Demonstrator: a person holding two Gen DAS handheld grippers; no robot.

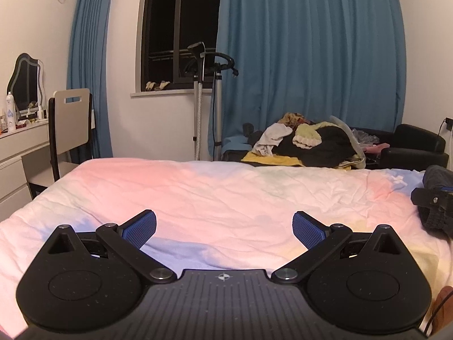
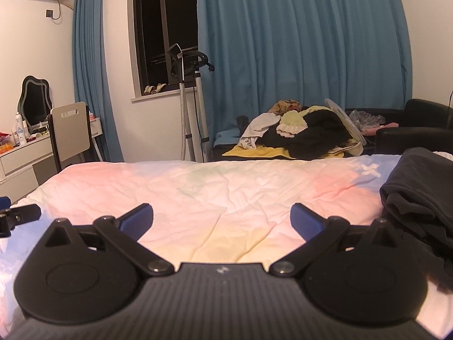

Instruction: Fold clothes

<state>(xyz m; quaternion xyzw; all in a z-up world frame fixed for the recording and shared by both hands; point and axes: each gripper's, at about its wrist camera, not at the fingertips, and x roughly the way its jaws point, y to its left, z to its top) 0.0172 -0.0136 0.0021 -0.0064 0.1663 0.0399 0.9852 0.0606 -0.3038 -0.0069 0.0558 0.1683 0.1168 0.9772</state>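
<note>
A pastel pink, blue and yellow bedspread [image 1: 220,192] covers the bed in front of me. My left gripper [image 1: 224,230] is open and empty, low over the bedspread. My right gripper [image 2: 222,219] is open and empty over the bedspread [image 2: 226,195] too. A dark folded garment [image 2: 419,195] lies on the bed just right of the right gripper. In the left wrist view the right gripper [image 1: 433,201] shows at the right edge with dark cloth [image 1: 437,175] behind it. The left gripper [image 2: 17,215] shows at the left edge of the right wrist view.
A heap of mixed clothes [image 1: 305,144] lies beyond the bed's far edge, in front of the blue curtains [image 1: 311,56]. A black armchair [image 1: 410,147] stands at far right. A garment steamer [image 1: 203,90], a chair [image 1: 70,130] and a dresser with a mirror [image 1: 19,141] stand at left.
</note>
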